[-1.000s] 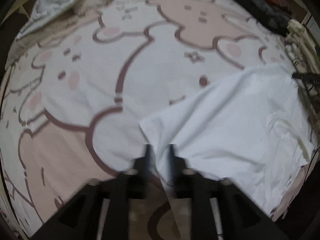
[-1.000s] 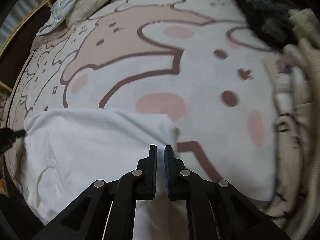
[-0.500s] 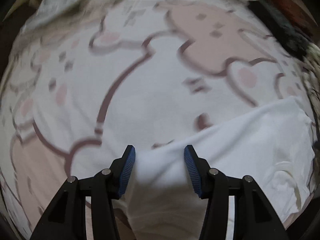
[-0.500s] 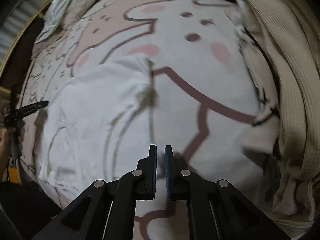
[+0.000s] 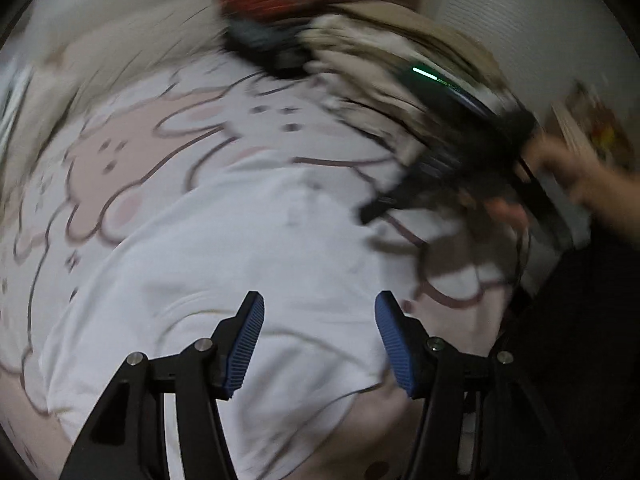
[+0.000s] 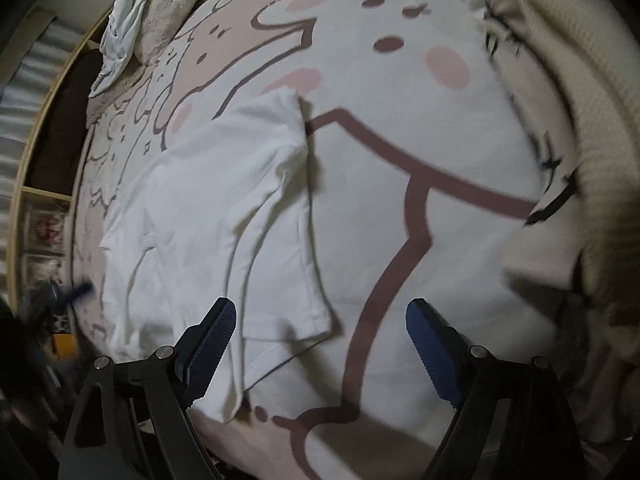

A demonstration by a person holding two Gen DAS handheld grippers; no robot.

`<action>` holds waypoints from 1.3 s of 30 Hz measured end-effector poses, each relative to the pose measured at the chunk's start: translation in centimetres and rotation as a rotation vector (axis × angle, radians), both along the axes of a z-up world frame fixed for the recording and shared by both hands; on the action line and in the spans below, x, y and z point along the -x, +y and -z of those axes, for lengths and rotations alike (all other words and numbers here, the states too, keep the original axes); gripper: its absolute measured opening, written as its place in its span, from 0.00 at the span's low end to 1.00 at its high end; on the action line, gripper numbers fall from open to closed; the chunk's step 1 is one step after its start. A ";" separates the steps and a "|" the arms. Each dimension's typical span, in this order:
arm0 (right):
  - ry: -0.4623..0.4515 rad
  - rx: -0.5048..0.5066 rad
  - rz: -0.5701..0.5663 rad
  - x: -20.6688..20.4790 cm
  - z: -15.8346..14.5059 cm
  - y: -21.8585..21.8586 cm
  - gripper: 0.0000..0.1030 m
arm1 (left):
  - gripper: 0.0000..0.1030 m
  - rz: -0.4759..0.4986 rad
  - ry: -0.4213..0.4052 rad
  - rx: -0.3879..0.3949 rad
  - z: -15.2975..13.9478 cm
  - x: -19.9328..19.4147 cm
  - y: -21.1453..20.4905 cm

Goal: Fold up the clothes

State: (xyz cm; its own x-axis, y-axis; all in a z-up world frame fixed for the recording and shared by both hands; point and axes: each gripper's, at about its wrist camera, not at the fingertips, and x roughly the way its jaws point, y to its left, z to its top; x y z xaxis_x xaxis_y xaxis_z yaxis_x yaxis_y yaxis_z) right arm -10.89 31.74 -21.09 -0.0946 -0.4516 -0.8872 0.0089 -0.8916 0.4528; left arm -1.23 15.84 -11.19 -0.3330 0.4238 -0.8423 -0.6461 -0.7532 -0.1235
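Note:
A white T-shirt (image 6: pixel 208 208) lies folded lengthwise on the cartoon-print bedsheet (image 6: pixel 400 92). My right gripper (image 6: pixel 320 308) hangs over the shirt's near right corner, its jaws opening wide, with no cloth pinched. The left wrist view is motion-blurred. There the same shirt (image 5: pixel 224 264) spreads below my left gripper (image 5: pixel 316 304), whose jaws are opening and hold nothing. The right gripper (image 5: pixel 452 160) and the person's hand (image 5: pixel 560 168) on it show as a dark smear at the right of that view.
A heap of cream knitted clothes (image 6: pixel 580 128) borders the sheet's right side. Red and dark garments (image 5: pixel 280 4) are piled at the back. A fluffy beige blanket (image 6: pixel 176 0) and a pale blue cloth (image 6: pixel 120 28) lie far left, by a wooden bed frame (image 6: pixel 44 120).
The left gripper let go of the shirt's corner, opened and swung right across the shirt. The right gripper went from shut to wide open. The shirt's right side now lies folded over.

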 end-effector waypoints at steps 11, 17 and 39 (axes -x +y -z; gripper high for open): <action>-0.034 0.143 -0.115 -0.6 0.8 -2.1 0.09 | 0.56 -0.066 0.162 0.069 5.0 -2.4 4.9; 0.038 0.292 -0.061 -0.2 -2.4 -1.5 0.08 | 0.56 -0.049 0.344 0.146 4.7 -4.4 6.6; 0.017 0.156 0.017 -0.3 -2.8 0.8 0.79 | 0.49 -0.046 0.549 0.434 8.9 -5.2 8.5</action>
